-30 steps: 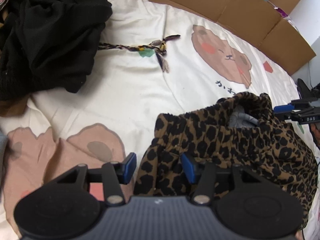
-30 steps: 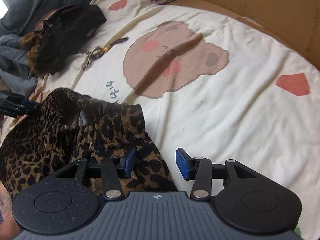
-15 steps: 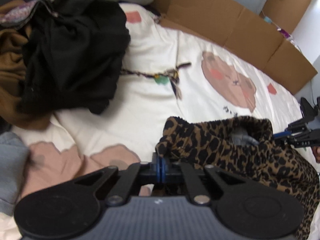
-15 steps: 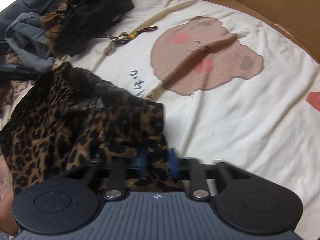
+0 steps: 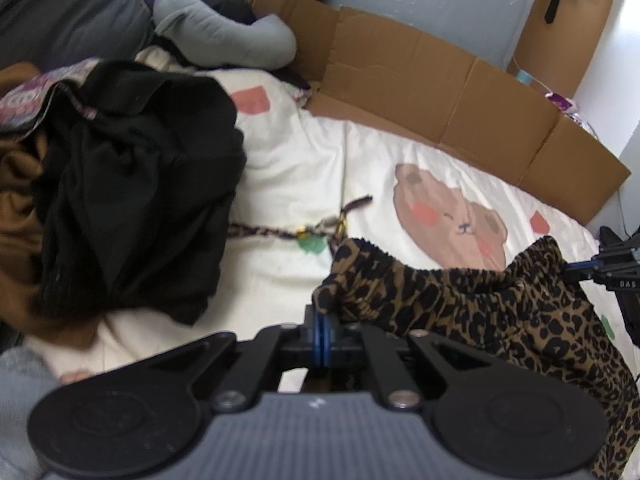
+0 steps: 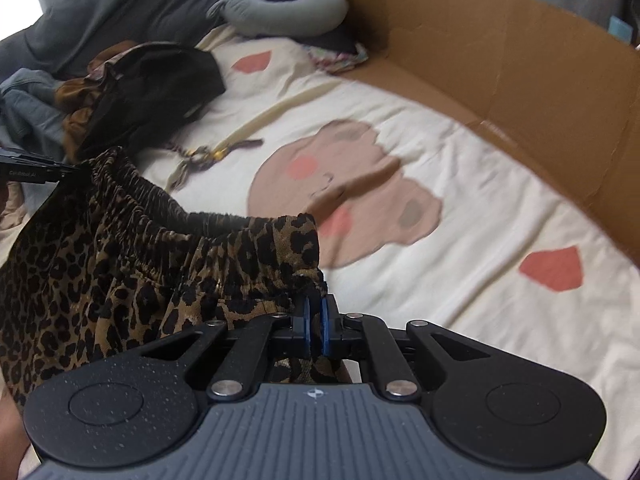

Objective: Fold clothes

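The brown-and-black leopard-print garment with a gathered elastic waistband point(image 5: 500, 304) hangs stretched between the two grippers, filling the lower right of the left wrist view and the lower left of the right wrist view. The left gripper point(image 5: 322, 330) has its blue pads pressed together on one end of the waistband; the right gripper point(image 6: 314, 326) pinches the other end, its jaws just finishing their closing. A second ago both pairs of fingers stood spread with the garment lying crumpled on the bedsheet; now its waistband is lifted clear and pulled taut.

One cream bedsheet printed with brown bears point(image 6: 460, 208) lies beneath. One braided multicoloured cord point(image 5: 280, 232) lies on it, centre frame. One heap of black and brown clothes point(image 5: 120, 184) sits at the left. One grey ring-shaped cushion point(image 6: 284, 4) lies at the top, and flattened brown cardboard point(image 5: 460, 100) borders the upper right.
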Tool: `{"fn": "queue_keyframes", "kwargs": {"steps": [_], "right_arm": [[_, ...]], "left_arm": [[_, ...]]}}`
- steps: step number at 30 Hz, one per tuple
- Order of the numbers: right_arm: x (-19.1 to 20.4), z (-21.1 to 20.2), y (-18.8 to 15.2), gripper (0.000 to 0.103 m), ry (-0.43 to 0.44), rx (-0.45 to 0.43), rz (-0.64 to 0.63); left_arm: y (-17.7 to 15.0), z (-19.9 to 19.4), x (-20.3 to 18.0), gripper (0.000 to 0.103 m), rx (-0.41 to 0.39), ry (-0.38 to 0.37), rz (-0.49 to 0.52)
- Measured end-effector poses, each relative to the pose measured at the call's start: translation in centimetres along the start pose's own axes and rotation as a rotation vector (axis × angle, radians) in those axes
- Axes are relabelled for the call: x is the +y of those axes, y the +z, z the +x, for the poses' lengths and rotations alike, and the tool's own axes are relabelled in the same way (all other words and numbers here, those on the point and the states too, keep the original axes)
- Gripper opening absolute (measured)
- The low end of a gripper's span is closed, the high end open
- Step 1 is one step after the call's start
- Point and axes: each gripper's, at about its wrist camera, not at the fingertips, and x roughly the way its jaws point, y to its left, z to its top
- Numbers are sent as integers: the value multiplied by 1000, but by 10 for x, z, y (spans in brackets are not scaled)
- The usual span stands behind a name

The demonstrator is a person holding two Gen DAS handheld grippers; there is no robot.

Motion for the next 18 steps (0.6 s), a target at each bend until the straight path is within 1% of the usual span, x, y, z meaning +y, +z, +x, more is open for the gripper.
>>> {"fn": "queue_keyframes", "kwargs": {"steps": [5, 8, 10, 11, 12, 13, 14, 15, 16, 17, 18], "right_arm": [[-4, 1, 12, 3, -75, -25, -4], [-9, 12, 16, 5, -90, 12, 3], [-13, 20, 16, 8, -87, 36, 28], [-15, 22, 15, 10, -82, 38, 44], [-16, 22, 14, 14, -74, 32, 60], [-18, 22, 14, 19, -68, 26, 74], [-18, 21, 14, 35, -63, 19, 83], [-19, 21, 14, 45, -59, 12, 88], [-20, 21, 14, 46, -53, 7, 94], [-21, 21, 14, 48, -44, 7, 101], [-23, 22, 14, 51, -37, 8, 110]], "left_arm": [[15, 13, -5, 2, -27, -4, 31], [18, 33, -5, 3, 39, -17, 29], [17, 41, -4, 7, 73, -7, 34], [16, 44, -4, 11, 83, -2, 37], [15, 44, -3, 16, 84, 3, 34], [14, 45, -2, 24, 85, 8, 31], [13, 45, -1, 29, 89, 2, 28], [13, 45, 0, 35, 92, -5, 25], [12, 46, 1, 42, 96, -11, 22], [11, 47, 1, 45, 102, -11, 26], [10, 49, 1, 50, 108, -11, 27]]}}
